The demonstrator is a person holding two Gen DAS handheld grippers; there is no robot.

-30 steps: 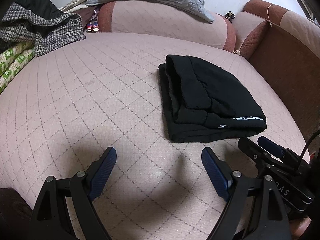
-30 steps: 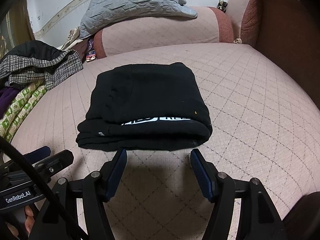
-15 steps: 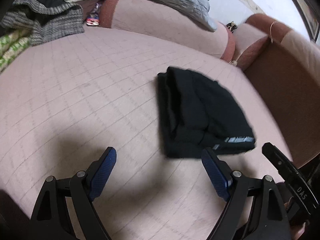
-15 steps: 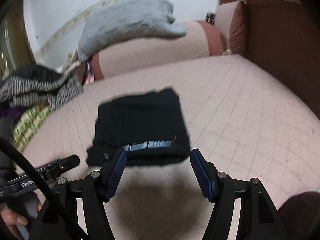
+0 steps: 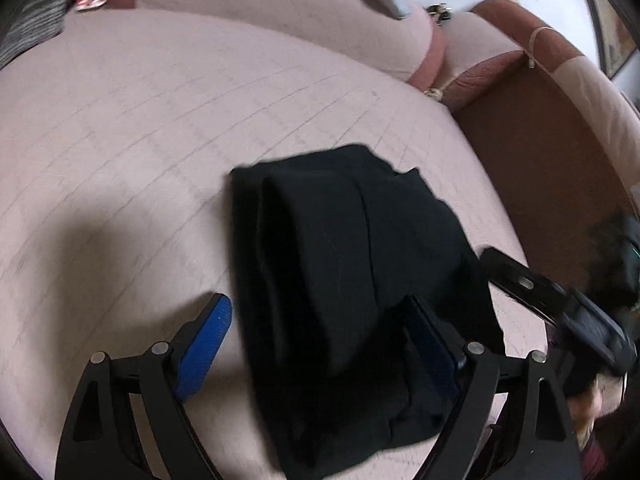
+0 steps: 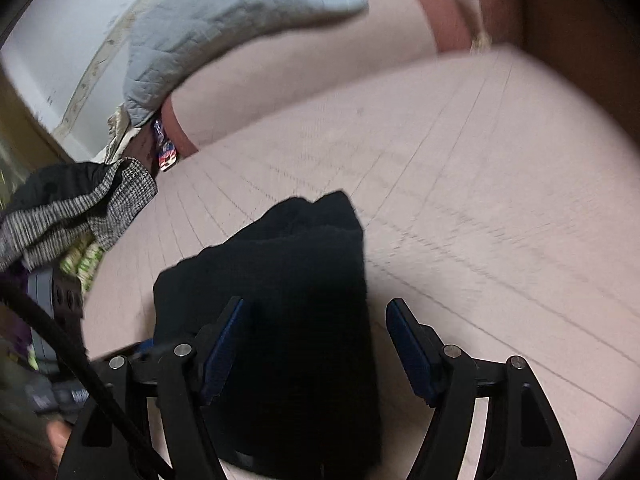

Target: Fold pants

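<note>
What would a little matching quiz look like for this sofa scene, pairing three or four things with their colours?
Things:
1. pants
2. gripper pads
3. quilt
4. sofa seat

Colours:
A. pale pink
B. grey
C. black
D. blue

Pairs: 1-C, 2-D, 3-B, 4-A
</note>
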